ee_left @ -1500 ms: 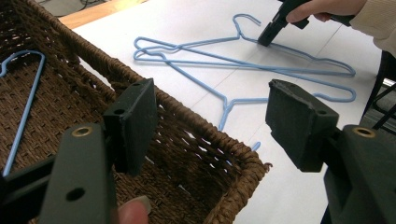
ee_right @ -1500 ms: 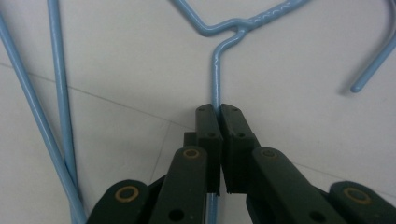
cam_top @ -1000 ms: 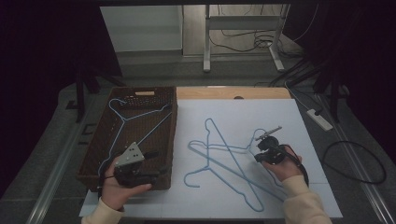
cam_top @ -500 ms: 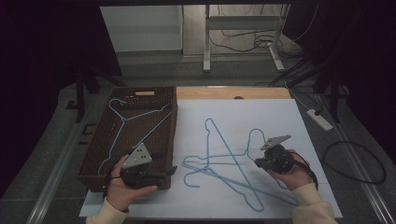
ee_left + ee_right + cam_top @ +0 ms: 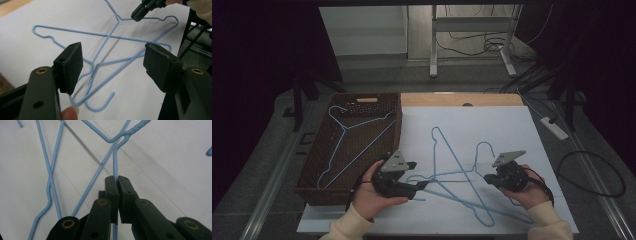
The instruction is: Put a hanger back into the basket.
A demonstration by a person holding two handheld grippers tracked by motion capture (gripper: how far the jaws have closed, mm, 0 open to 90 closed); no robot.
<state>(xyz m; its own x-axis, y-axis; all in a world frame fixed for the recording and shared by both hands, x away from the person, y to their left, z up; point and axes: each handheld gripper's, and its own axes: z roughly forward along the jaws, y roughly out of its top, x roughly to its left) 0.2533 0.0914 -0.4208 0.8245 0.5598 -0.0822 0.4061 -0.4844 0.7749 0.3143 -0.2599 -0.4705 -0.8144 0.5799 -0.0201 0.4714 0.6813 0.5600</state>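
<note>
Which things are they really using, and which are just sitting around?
In use: the two crossed blue hangers on the white sheet; the right gripper, shut on one hanger's wire; the left gripper, open above them; the basket with one hanger already inside.

Just lying about: the power strip and the cables on the floor.

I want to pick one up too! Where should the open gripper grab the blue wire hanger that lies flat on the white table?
Grip the flat blue wire hanger at its straight bottom bar, coming down from above. The thin wire there lies alone on the white table, so the open left gripper can straddle it, away from the crossings.
</note>
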